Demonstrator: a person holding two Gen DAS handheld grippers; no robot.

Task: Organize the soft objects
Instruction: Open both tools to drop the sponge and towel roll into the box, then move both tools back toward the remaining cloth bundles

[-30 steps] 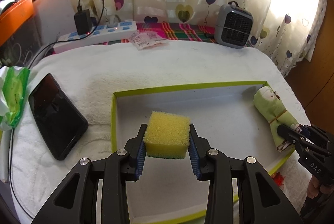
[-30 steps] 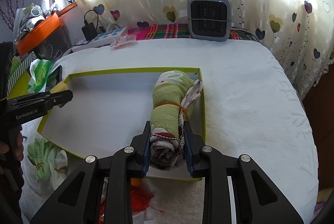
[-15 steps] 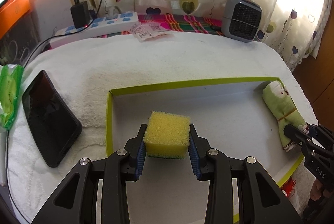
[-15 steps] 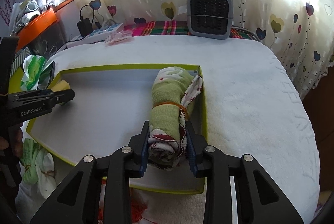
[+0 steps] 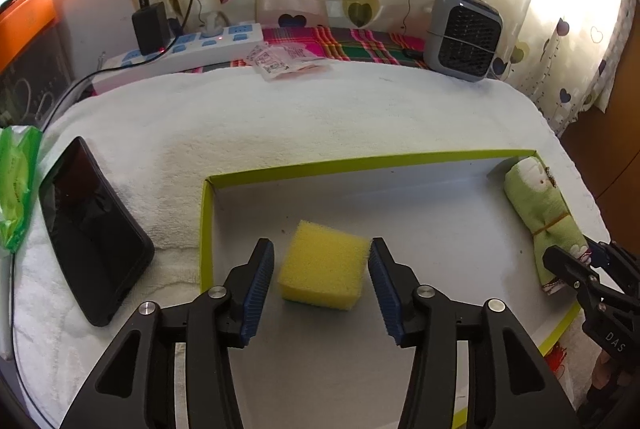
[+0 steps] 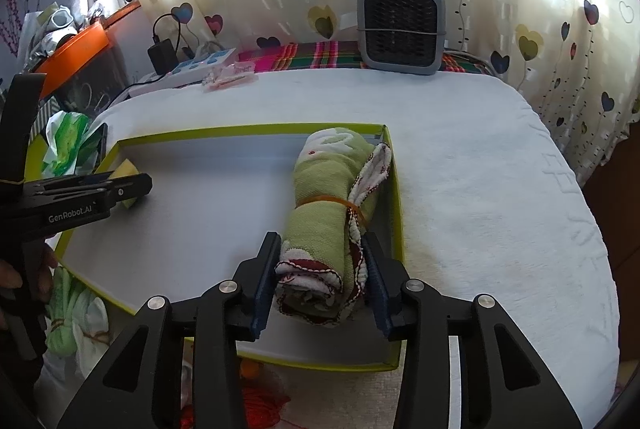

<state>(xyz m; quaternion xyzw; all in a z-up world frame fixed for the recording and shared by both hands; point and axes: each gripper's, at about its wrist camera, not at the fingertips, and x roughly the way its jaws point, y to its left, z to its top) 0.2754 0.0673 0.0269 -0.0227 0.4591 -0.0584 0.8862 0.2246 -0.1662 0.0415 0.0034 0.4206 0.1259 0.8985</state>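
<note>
A yellow sponge (image 5: 323, 276) rests on the white floor of the green-rimmed box (image 5: 304, 171), near its left wall. My left gripper (image 5: 322, 283) is open around the sponge, with gaps on both sides. A rolled green towel (image 6: 332, 217) tied with a rubber band lies along the box's right wall (image 6: 394, 189). My right gripper (image 6: 324, 281) straddles the towel's near end, jaws slightly apart from it. The towel also shows in the left wrist view (image 5: 540, 213), and the sponge in the right wrist view (image 6: 126, 169).
A black phone (image 5: 90, 229) and a green packet (image 5: 16, 185) lie left of the box on the white towel-covered table (image 5: 320, 117). A power strip (image 5: 180, 49) and a small heater (image 6: 400, 29) stand at the back. Green cloth bundles (image 6: 76, 317) and red yarn (image 6: 256, 405) lie in front of the box.
My left gripper lowered and opened, leaving the sponge on the box floor. My right gripper loosened on the towel, which now lies in the box.
</note>
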